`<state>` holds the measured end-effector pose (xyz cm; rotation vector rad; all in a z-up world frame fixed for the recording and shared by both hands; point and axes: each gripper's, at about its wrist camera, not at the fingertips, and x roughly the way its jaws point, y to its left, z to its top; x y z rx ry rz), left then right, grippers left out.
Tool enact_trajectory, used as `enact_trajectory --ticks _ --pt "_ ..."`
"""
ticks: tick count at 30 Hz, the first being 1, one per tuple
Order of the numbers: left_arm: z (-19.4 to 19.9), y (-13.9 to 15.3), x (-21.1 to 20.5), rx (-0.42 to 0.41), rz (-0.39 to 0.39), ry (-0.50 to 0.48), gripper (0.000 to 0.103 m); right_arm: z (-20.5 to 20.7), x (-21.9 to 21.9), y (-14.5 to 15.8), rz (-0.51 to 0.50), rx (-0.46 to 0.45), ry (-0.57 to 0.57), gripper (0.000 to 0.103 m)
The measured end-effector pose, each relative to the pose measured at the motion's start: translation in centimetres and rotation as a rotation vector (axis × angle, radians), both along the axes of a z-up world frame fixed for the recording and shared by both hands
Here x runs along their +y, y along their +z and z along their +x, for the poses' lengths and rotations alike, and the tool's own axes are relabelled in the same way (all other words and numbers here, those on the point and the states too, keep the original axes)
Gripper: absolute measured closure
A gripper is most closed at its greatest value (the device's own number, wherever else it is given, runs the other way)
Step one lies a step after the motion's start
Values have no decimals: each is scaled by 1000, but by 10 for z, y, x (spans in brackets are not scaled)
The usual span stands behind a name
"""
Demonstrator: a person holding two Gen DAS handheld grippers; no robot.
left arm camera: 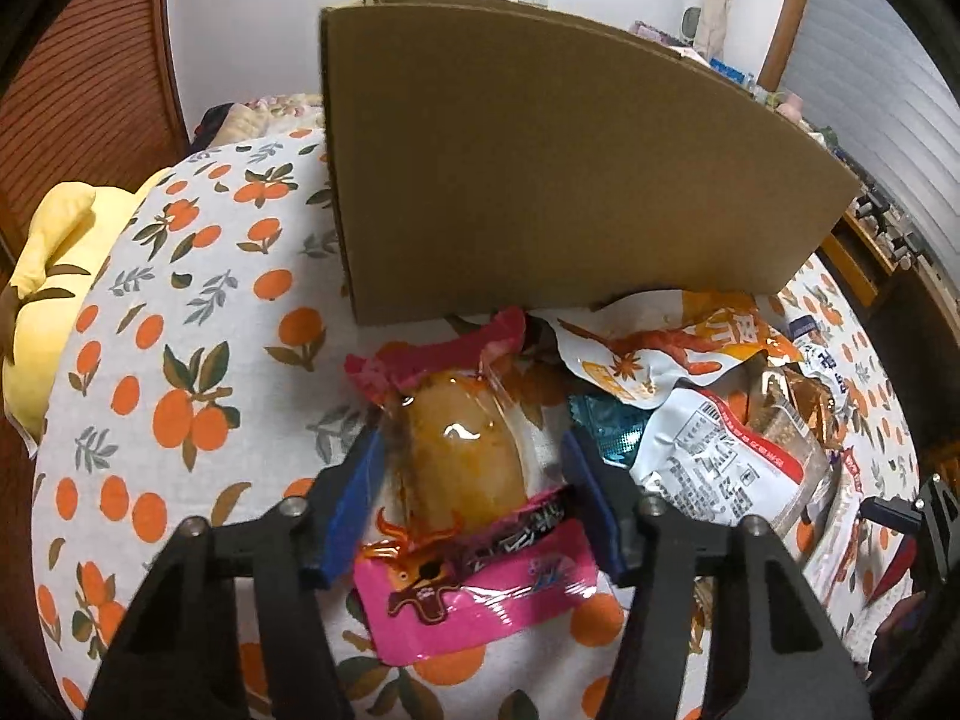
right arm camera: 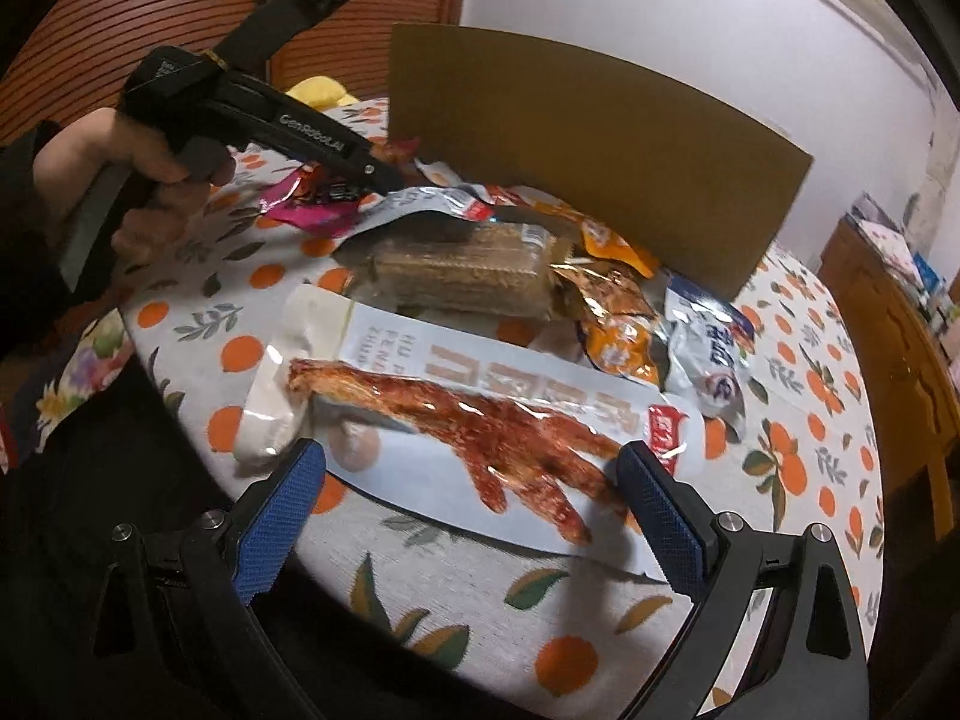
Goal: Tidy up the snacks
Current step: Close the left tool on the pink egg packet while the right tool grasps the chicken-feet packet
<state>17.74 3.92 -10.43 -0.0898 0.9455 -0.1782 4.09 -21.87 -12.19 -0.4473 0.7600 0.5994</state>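
Note:
A pink packet [left arm camera: 480, 594] with a brown glazed piece of meat in its clear window lies on the orange-print tablecloth [left arm camera: 180, 330]. My left gripper [left arm camera: 473, 441] is shut on it, one blue pad against each side. From the right wrist view the same left gripper [right arm camera: 384, 174] is in a hand at the upper left, its tips on the pink packet [right arm camera: 306, 207]. My right gripper [right arm camera: 471, 462] stands open above a long white packet [right arm camera: 420, 360] holding a red chicken foot, with its pads apart from the packet. A tall cardboard box [left arm camera: 570, 150] stands behind the snacks.
A heap of snack packets lies to the right of the pink one: an orange-and-white pouch [left arm camera: 660, 348], a white pouch with a red strip [left arm camera: 720, 456], a wafer pack [right arm camera: 462, 270]. A yellow cushion [left arm camera: 54, 276] sits past the table's left edge, a wooden cabinet [right arm camera: 888, 324] at the right.

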Motion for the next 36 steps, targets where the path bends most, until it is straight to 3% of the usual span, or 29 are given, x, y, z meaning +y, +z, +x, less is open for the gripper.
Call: enact_trajectory --ticks 15,23,31,36 --pt "-15 3 16 -8 -20 -18 54 3 28 1 -61 -25 95 3" --pt "-18 2 21 -8 -50 -19 54 39 21 -2 -29 109 135 4" --pt "-24 2 24 -8 -61 -25 54 51 7 0 -53 206 167 11" --pt "-28 2 25 -8 -67 -27 54 57 -6 2 -49 219 165 30"
